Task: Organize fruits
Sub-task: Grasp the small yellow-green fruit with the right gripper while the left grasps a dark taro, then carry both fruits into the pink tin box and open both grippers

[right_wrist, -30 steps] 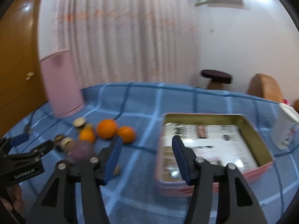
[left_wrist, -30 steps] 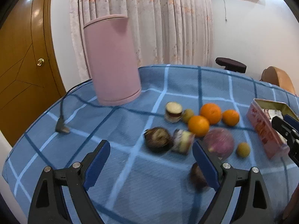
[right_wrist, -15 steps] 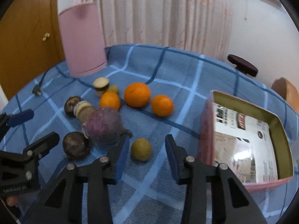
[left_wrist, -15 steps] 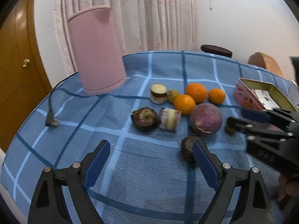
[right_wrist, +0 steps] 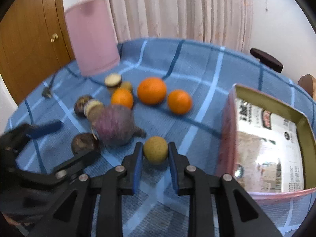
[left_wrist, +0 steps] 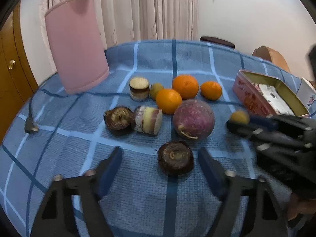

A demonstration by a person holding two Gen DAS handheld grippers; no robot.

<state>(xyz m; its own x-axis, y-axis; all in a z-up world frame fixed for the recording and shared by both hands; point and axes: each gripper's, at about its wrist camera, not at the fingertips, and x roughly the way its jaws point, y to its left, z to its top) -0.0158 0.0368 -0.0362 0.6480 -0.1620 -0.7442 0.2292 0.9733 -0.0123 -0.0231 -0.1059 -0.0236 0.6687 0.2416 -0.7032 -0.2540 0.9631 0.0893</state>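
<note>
Blue pads of the right gripper (right_wrist: 155,154) have just closed onto the small yellow-brown fruit (right_wrist: 155,149), pinching it at its widest so it cannot roll, near the open tin (right_wrist: 300,116) at right, probably where it goes. The left gripper (left_wrist: 161,165) has been narrowing around the dark round fruit (left_wrist: 175,157), its pads apart from it on both sides.

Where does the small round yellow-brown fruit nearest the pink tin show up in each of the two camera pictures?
Left wrist view: the small round yellow-brown fruit sits at mid right, at the tip of the right tongs.
Right wrist view: the same fruit is low in the centre, pinched between the blue pads.
Shared landmark: the big round purple vegetable, just left of the fruit in both.
</note>
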